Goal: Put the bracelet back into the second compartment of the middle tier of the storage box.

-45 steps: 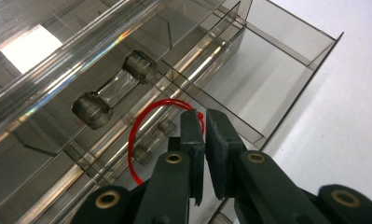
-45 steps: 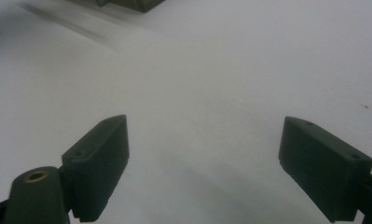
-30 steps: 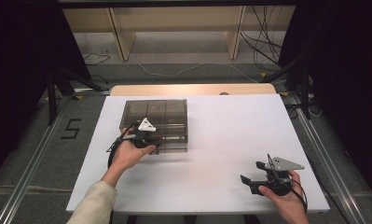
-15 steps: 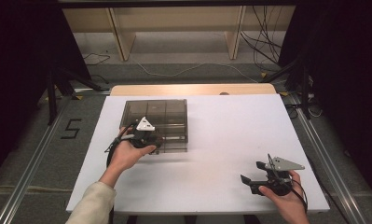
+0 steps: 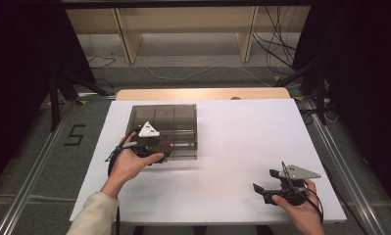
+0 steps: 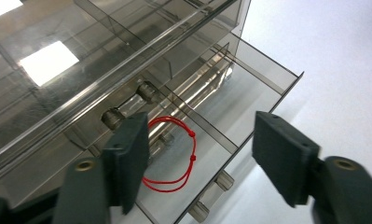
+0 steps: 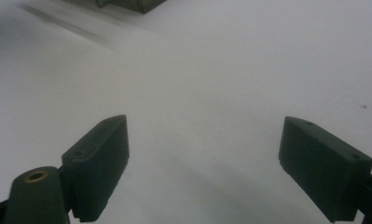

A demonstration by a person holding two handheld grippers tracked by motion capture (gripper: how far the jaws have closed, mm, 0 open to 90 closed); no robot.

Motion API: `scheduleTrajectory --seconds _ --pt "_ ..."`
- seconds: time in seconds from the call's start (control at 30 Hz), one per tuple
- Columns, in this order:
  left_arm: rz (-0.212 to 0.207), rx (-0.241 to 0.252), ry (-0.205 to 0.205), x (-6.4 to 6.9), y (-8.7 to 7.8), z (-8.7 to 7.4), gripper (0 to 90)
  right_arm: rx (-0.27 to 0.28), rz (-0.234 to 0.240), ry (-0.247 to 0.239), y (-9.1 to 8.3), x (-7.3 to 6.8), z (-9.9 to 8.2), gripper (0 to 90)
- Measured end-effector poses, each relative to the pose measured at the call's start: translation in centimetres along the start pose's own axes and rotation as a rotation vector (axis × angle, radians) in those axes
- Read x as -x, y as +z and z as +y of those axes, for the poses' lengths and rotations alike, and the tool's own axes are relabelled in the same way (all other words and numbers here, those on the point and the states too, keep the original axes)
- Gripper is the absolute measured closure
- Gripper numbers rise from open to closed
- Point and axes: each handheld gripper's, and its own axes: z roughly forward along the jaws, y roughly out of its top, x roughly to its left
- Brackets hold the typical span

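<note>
A smoky clear drawer box point(image 5: 163, 120) stands on the white table point(image 5: 242, 132) at the left. Its front drawer point(image 6: 263, 79) is pulled out, and a loop of red cord point(image 6: 174, 154) lies in one of its compartments. My left gripper point(image 5: 161, 149) hovers over that drawer. Its jaws have just been opening and now stand open point(image 6: 200, 135), with the pads touching nothing; the cord lies below and between them. My right gripper point(image 5: 261, 191) rests near the table's front right corner, open point(image 7: 204, 140) over bare tabletop.
The box's upper drawers point(image 6: 127, 42) are closed, with round knobs point(image 6: 148, 91) on the front. A wooden strip point(image 5: 203, 94) runs along the table's far edge. Cables point(image 5: 276, 54) and shelf legs point(image 5: 127, 39) lie on the floor beyond, and metal rails point(image 5: 34, 186) flank the table.
The left hand has edged slightly to the left at the box's front. The right hand and its gripper have kept still.
</note>
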Motion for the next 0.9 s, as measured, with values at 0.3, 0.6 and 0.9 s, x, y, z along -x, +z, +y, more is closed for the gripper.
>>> scheduleTrajectory --seconds 0.3,0.6,0.9 --pt "0.008 0.031 0.003 0.2 -0.7 -0.1 23.0 -0.002 -0.001 0.005 -0.1 0.0 0.0 17.0" --pt "0.002 0.067 0.036 1.1 -1.5 -0.5 19.6 -0.003 -0.003 0.005 0.0 -0.1 0.0 16.9" --pt "-0.015 0.116 0.051 2.0 -2.2 -2.0 18.1 -0.002 -0.003 0.005 0.0 -0.1 0.0 16.9"
